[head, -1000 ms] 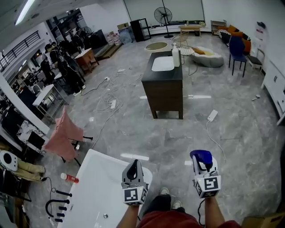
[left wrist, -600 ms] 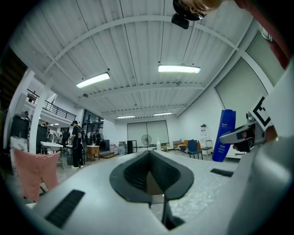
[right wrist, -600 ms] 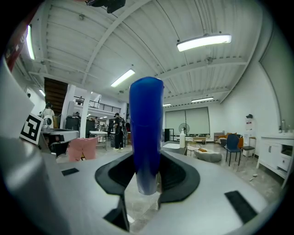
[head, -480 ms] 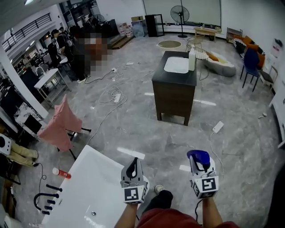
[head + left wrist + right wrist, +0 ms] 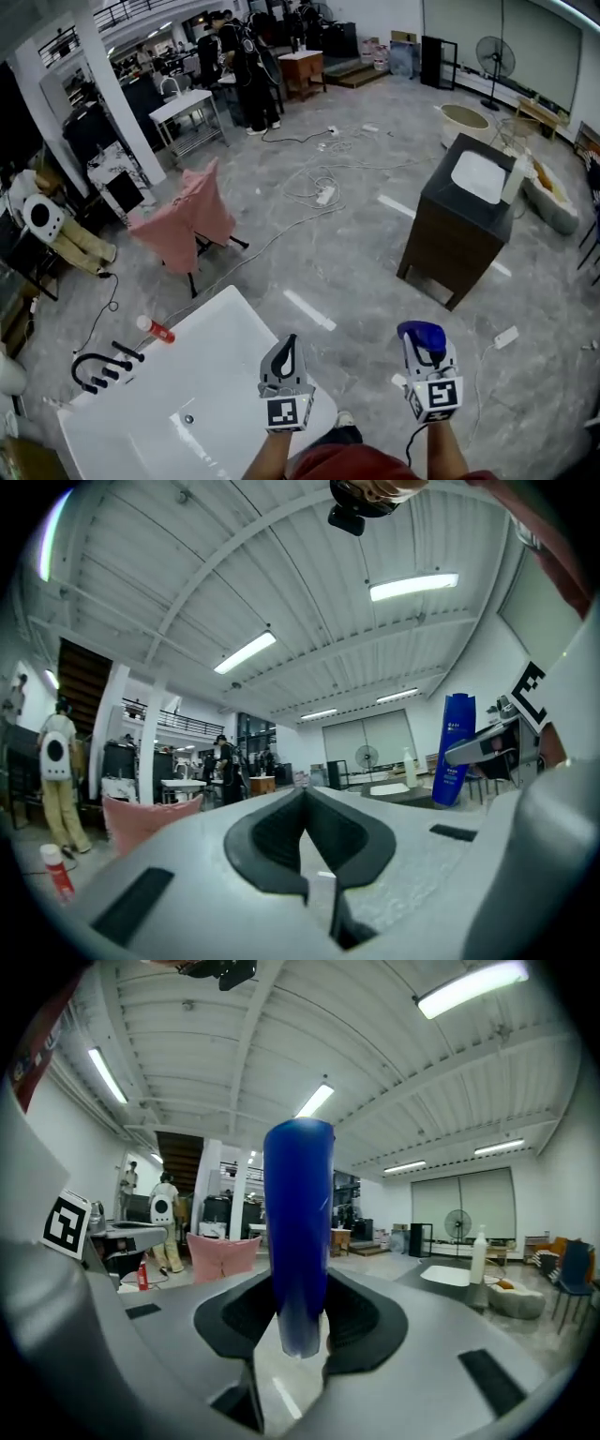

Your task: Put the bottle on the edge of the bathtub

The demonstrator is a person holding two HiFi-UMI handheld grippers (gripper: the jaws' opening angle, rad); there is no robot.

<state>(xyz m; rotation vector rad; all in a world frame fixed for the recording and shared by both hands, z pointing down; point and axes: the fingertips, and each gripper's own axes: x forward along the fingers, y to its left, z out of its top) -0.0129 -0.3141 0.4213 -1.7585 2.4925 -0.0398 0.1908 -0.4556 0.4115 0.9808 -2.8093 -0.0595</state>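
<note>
Bottle (image 5: 298, 1232), blue and slim, stands upright between the jaws of the right tool (image 5: 425, 349), which clench its lower part; its rounded end points away from the person. In the head view the bottle hangs over the grey floor (image 5: 356, 262), to the right of the white bathtub (image 5: 211, 314) and clear of its rim. The left tool (image 5: 284, 354) hovers above the near right end of the bathtub, its jaws pressed together with nothing between them. Both tools are held side by side in front of the person, whose foot (image 5: 344, 421) shows on the floor below.

A black faucet (image 5: 98, 367) sits at the far left end of the tub, and a small white container with a red end (image 5: 155, 329) lies on the floor just beside the tub's far side. Beyond it a pink cloth (image 5: 187, 220) drapes over a chair. Loose cables (image 5: 323, 187) trail across the floor. Further right stands a dark counter (image 5: 450, 248) with a white basin, a white pump bottle (image 5: 514, 180) at its far edge.
</note>
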